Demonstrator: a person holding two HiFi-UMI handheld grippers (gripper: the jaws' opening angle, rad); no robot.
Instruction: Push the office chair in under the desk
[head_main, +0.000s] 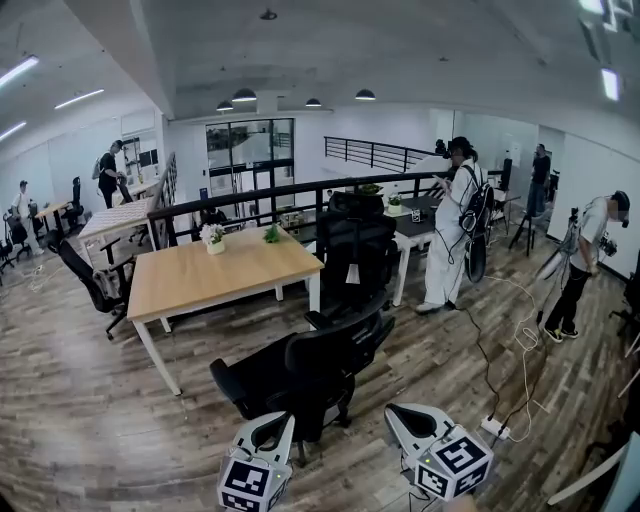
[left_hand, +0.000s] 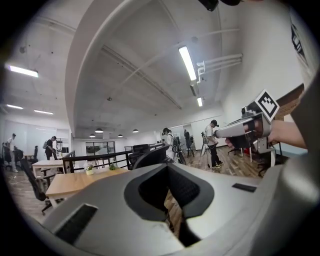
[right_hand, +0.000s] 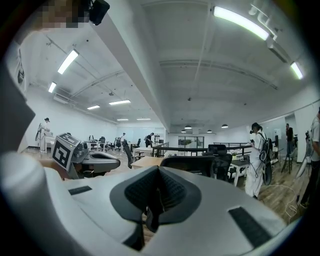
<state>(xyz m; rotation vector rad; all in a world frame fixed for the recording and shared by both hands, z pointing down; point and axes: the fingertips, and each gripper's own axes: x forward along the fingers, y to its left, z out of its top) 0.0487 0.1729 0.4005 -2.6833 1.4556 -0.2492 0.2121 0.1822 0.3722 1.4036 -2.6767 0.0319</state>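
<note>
A black office chair (head_main: 310, 362) stands pulled out from the light wooden desk (head_main: 225, 272), off the desk's front right corner, its back turned toward me. My left gripper (head_main: 272, 428) and right gripper (head_main: 405, 416) hover side by side just short of the chair, apart from it. Both are shut with nothing between their fingers. In the left gripper view the left gripper (left_hand: 170, 200) points at the chair's back (left_hand: 150, 156) and the desk (left_hand: 75, 181). The right gripper (right_hand: 152, 210) faces the chair (right_hand: 192, 164) as well.
A second black chair (head_main: 355, 245) sits at the desk's right end, and another chair (head_main: 90, 282) at its left. A small white planter (head_main: 213, 238) stands on the desk. Cables and a power strip (head_main: 495, 428) lie on the floor at right. Several people stand farther off.
</note>
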